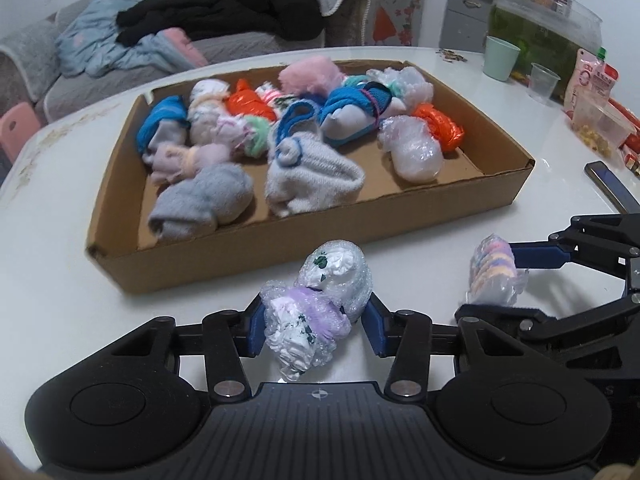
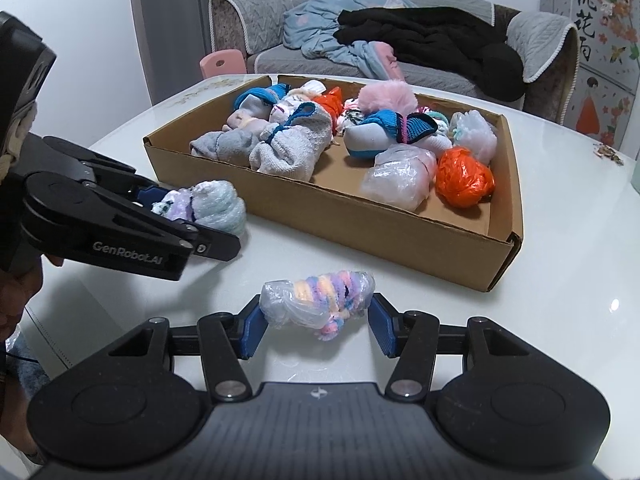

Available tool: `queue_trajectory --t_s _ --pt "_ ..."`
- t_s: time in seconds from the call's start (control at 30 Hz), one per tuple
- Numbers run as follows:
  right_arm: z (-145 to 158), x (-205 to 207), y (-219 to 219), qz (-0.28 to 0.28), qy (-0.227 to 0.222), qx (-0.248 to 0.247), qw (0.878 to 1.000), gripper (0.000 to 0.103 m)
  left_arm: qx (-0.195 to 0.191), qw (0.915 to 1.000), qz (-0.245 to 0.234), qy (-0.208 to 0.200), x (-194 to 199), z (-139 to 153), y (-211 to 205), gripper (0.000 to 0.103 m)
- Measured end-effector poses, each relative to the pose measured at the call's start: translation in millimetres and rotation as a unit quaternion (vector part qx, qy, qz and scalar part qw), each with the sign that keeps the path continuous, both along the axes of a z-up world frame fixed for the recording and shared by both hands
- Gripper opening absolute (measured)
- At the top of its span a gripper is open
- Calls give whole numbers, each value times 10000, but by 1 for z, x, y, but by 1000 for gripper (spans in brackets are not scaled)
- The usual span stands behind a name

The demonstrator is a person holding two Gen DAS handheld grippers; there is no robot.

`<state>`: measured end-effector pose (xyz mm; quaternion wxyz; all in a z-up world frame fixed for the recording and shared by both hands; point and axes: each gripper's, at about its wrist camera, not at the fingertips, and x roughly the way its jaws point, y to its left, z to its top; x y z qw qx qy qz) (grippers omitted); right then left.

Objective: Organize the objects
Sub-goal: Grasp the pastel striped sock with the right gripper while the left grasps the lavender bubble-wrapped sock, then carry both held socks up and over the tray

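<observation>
A shallow cardboard box (image 1: 304, 248) (image 2: 400, 224) on the white table holds several rolled sock bundles, some wrapped in plastic. My left gripper (image 1: 316, 320) is shut on a plastic-wrapped white and purple bundle (image 1: 316, 304), in front of the box's near wall; it shows in the right wrist view too (image 2: 208, 204). My right gripper (image 2: 318, 316) is shut on a plastic-wrapped pastel striped bundle (image 2: 320, 300), to the right of the left one; this bundle also shows in the left wrist view (image 1: 494, 276). Both bundles are outside the box, just above the table.
A green cup (image 1: 500, 58), a clear cup (image 1: 543, 82), a fish tank (image 1: 540, 28), snack packs (image 1: 592, 88) and a phone (image 1: 610, 186) stand at the table's right. A sofa with clothes (image 2: 400, 36) is behind the table. A pink stool (image 2: 222, 62) is near it.
</observation>
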<state>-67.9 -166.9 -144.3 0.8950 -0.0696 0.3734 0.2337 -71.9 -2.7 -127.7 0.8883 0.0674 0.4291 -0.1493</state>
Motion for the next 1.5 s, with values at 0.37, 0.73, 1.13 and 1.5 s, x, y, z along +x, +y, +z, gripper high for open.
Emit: queue_trajectory --t_s 0.37,0.73,1.13,1.5 --pt "15 -13 -8 -44 -68 75 9999 50 -269 9994 160 158 -18 24 5 54" --pt "31 -19 -26 -84 -177 141 9997 50 -381 9992 -96 10 -19 42 -20 54" --pt "59 -12 -52 -129 -472 78 9988 50 -134 9994 -255 -186 0 69 -47 54" --pt "89 19 -66 -216 -775 173 9966 50 -543 9981 -294 47 46 60 -66 54"
